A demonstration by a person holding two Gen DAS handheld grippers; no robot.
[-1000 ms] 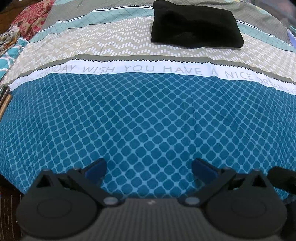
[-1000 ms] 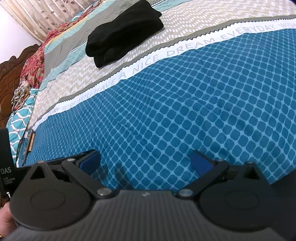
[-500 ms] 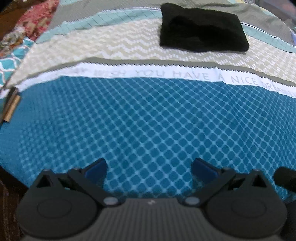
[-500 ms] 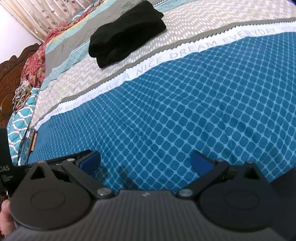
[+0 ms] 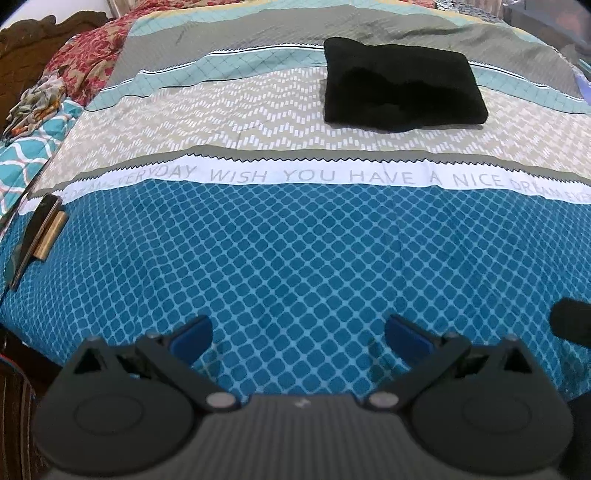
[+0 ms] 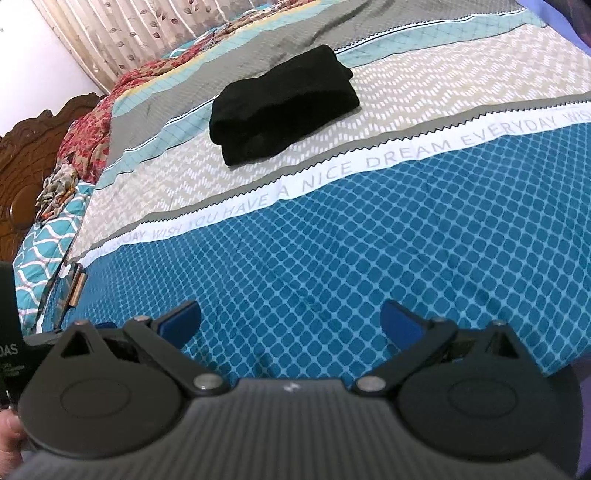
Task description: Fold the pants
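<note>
Black pants [image 5: 402,86] lie folded into a compact rectangle on the beige and teal bands of the bedspread, far up the bed; the right wrist view shows the same pants [image 6: 282,107] at upper centre. My left gripper [image 5: 297,334] is open over the blue diamond-patterned part of the cover, well short of the pants, with nothing between its blue pads. My right gripper [image 6: 290,319] is also open and empty, above the same blue area near the bed's front edge.
The bedspread [image 5: 295,236] carries a white text band across its middle. A flat dark object with a brass-coloured bar [image 5: 38,236] lies at the bed's left edge. Red floral and patterned bedding [image 5: 74,62] is piled by the wooden headboard [image 6: 22,162]. Curtains [image 6: 122,33] hang behind.
Both grippers have drawn back and tilted up, so more of the bed's far end and the headboard shows. The pants have not moved. Both grippers stay open.
</note>
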